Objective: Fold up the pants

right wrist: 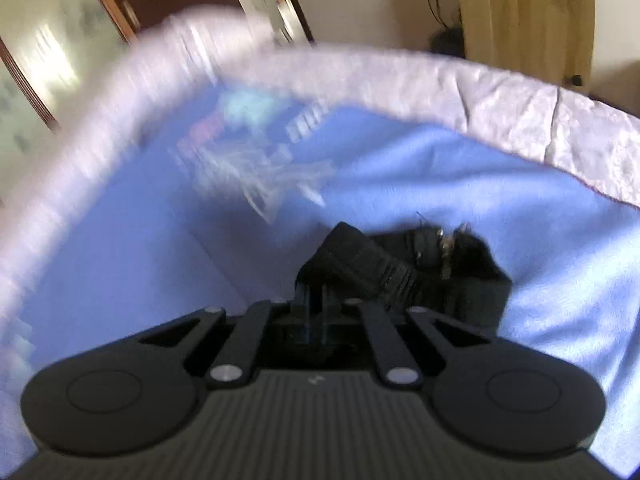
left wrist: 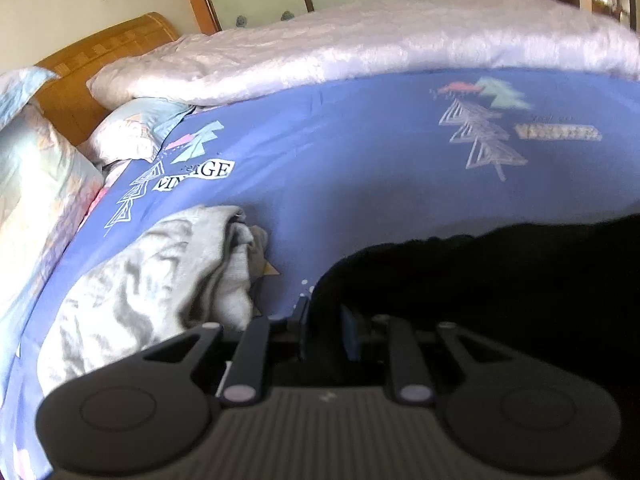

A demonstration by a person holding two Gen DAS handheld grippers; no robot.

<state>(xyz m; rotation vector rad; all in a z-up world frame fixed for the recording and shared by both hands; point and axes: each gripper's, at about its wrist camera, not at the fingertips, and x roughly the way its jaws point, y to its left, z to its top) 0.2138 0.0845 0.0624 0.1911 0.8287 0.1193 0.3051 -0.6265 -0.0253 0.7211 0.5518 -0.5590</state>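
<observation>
The black pants (left wrist: 500, 280) spread as a dark mass over the right of the left wrist view, on the blue printed bedsheet (left wrist: 340, 160). My left gripper (left wrist: 326, 326) sits at their left edge, its jaws narrow with black cloth pinched between them. In the right wrist view the pants (right wrist: 400, 264) are a bunched black heap with a ribbed waistband and a small metal fastener. My right gripper (right wrist: 314, 300) is shut on the near corner of that waistband, lifting it off the sheet (right wrist: 520, 220).
A crumpled grey garment (left wrist: 160, 272) lies left of my left gripper. A white quilt (left wrist: 360, 48) is piled along the far side of the bed and shows again as the quilt (right wrist: 520, 108). Pillows (left wrist: 40, 168) and a wooden headboard (left wrist: 100, 48) stand at the left.
</observation>
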